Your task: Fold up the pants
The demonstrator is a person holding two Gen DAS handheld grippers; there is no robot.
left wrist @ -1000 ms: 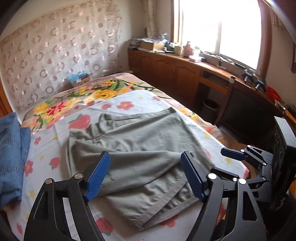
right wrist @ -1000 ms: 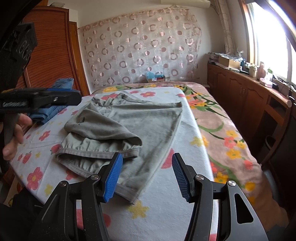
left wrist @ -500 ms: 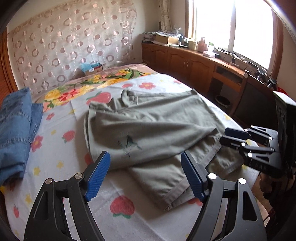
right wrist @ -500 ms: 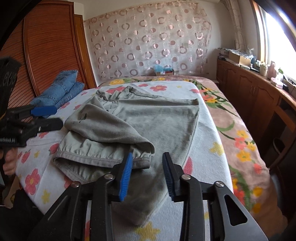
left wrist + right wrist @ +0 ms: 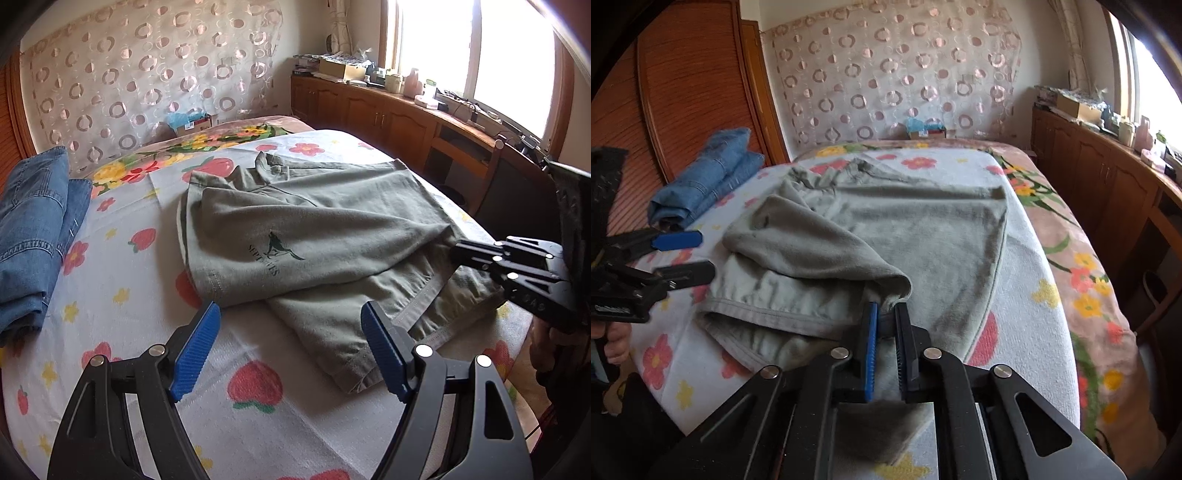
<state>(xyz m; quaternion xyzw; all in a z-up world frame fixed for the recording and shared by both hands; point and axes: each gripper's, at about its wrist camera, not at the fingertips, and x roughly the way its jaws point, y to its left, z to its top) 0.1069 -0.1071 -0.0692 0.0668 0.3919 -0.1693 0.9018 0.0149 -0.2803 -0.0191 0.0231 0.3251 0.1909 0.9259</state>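
The grey-green pants [image 5: 317,236] lie partly folded on the floral bedspread, with a small dark logo on the top layer; they also show in the right wrist view [image 5: 905,236]. My left gripper [image 5: 291,343] is open and empty, just short of the near hem. My right gripper [image 5: 886,325] is shut on a fold of the pants' near edge. It also shows at the right of the left wrist view [image 5: 480,254], closed on the cloth. The left gripper appears at the left of the right wrist view [image 5: 683,254], open.
Folded blue jeans [image 5: 33,236] lie at the bed's left side by a wooden wardrobe [image 5: 683,92]. A wooden counter [image 5: 406,114] with clutter runs under the window on the right. The bed edge [image 5: 1082,295] drops off to the right.
My right gripper has closed from wide open onto the pants' near edge. My left gripper has drawn back toward the near hem and stays open.
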